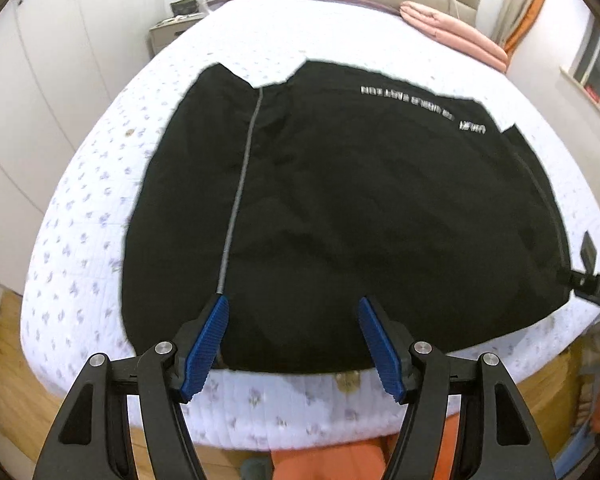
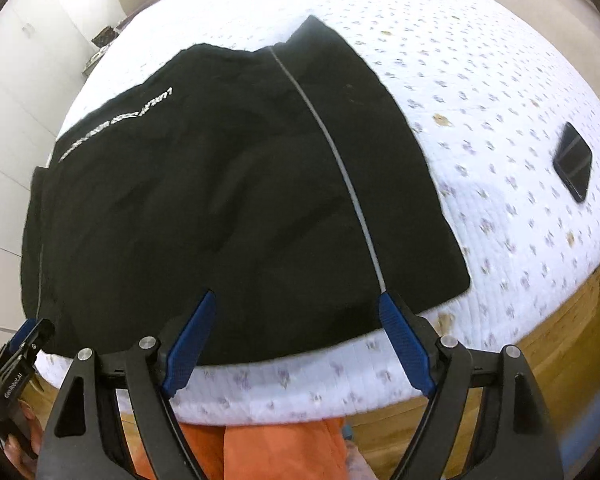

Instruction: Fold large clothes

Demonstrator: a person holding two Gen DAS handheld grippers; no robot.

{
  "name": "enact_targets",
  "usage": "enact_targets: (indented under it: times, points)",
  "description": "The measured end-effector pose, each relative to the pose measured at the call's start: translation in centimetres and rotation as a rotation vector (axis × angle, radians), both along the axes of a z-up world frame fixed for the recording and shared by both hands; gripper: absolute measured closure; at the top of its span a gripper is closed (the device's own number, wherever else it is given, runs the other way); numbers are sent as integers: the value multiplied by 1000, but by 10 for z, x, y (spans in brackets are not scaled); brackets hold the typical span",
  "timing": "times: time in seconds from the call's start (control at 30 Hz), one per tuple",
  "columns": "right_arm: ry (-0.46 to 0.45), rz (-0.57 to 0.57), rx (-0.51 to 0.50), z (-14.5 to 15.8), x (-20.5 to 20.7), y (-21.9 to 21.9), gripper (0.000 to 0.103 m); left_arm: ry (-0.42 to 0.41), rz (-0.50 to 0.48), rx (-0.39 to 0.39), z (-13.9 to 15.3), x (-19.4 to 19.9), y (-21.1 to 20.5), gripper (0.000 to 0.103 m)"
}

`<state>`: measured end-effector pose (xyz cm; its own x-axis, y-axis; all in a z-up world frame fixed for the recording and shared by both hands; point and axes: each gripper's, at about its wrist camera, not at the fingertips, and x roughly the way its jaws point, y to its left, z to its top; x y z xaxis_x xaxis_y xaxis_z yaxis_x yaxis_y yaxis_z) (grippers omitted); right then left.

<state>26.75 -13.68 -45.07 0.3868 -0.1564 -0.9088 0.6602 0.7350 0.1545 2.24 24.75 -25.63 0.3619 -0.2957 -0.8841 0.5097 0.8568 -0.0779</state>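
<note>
The large black fabric garment with a thin grey stripe and a line of white lettering (image 1: 340,200) lies spread flat on the white quilted bedspread with small purple flowers (image 1: 80,240), its near hem close to the foot edge of the bed. The left claw (image 1: 294,344) hovers over that hem with its blue ribbed pads wide apart and nothing between them; the right claw (image 2: 296,344) hangs likewise over the hem near the grey stripe (image 2: 340,160), spread and empty. From here the likeliest fault is an uneven pick-up: if one claw closes on the top layer alone, or also pinches the bedspread beneath, the fold would drag or skew. With the hem so near the bed edge, a loose hold could let the cloth slide toward the wooden floor (image 1: 4,360). The black flat phone-like slab (image 2: 574,160) lying on the bedspread, apart from the garment, could be swept along by a wide swing. How many layers the black cloth has cannot be made out, the lettering is too blurred to read, and the sleeves' whereabouts are unclear.
</note>
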Motion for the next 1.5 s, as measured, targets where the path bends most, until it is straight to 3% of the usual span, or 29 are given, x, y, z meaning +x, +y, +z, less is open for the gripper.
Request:
enact_targets:
  times: [0.23, 0.4, 0.63, 0.8, 1.03, 1.5]
  points:
    - [-52, 17, -94, 72, -10, 15, 17, -107, 25, -62, 75, -14, 7, 33]
    - [-116, 16, -166, 129, -20, 34, 17, -185, 14, -26, 114, -28, 3, 33]
    - [-202, 47, -303, 199, -37, 73, 16, -318, 14, -112, 181, -58, 10, 33]
    - [-243, 71, -383, 235, -48, 100, 13, -406, 24, -80, 205, -71, 8, 33]
    - [-268, 107, -421, 257, -58, 123, 13, -411, 33, -109, 223, -83, 15, 33]
    - [-257, 123, -454, 261, -69, 147, 12, -410, 31, -105, 229, -95, 22, 33]
